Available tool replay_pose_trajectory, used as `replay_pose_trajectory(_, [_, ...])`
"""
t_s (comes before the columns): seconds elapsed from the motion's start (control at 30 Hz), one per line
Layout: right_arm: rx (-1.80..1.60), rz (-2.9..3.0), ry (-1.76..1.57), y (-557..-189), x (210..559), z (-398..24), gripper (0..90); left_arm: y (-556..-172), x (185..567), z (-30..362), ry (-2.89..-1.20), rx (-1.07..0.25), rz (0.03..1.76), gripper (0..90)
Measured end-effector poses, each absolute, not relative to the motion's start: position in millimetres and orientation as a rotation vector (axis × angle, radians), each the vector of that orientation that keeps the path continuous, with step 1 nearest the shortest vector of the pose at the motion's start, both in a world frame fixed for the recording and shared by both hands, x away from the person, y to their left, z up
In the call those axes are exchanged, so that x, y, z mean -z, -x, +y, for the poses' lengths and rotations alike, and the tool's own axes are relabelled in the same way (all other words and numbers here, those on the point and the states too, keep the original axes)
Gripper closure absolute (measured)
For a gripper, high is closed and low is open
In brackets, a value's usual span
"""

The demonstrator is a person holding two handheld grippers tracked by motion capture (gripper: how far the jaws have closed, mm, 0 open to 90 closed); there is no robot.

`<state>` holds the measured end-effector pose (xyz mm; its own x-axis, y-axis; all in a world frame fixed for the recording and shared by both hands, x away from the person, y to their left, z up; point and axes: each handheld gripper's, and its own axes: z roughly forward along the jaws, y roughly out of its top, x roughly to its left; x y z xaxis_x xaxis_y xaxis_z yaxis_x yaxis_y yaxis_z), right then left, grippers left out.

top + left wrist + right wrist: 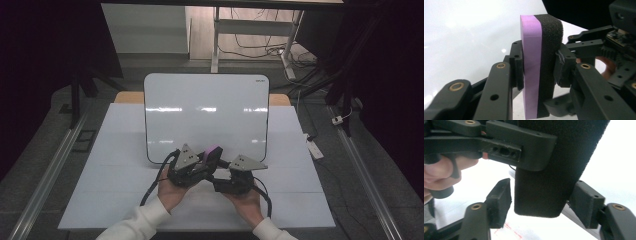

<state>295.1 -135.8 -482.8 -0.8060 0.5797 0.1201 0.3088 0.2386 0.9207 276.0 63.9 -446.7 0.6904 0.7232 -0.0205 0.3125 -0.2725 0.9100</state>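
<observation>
Left tongs [537, 67]: clenched on eraser [540, 62] | Right tongs [541, 207]: released, jaws straddling its felt end, apart | Eraser: aloft over whiteboard [206, 107] near edge, worktop [115, 175] centre | Handling: light, felt compressible; grip flat faces.

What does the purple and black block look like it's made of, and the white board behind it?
The block: its black layer looks like porous sponge foam with a pitted matte surface; the purple layer looks like denser smooth foam or plastic. The board: glossy hard white surface, mirroring ceiling lights, probably a coated whiteboard.
</observation>
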Motion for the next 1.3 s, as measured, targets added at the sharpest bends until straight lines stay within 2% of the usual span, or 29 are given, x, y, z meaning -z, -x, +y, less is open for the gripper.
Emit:
replay_pose_trajectory(0.27, [-1.64,2.251,-0.825,-292,476,-150,25.9,-274,433,104,-1.803,-0.55,0.909,64.1])
replay_pose_trajectory(0.67, [-1.529,2.179,-0.931,-290,478,-228,24.3,-279,428,181,-1.757,-0.652,1.177,64.1])
replay_pose_trajectory(0.97, [-1.469,2.096,-0.986,-283,479,-268,23.8,-301,437,186,-1.824,-0.615,1.352,64.0])
replay_pose_trajectory(1.17, [-1.48,2.066,-0.993,-282,477,-276,23.8,-317,441,181,-1.825,-0.595,1.442,63.8])
replay_pose_trajectory(1.3, [-1.476,2.064,-0.984,-282,478,-276,23.8,-325,443,183,-1.8,-0.526,1.497,63.7])
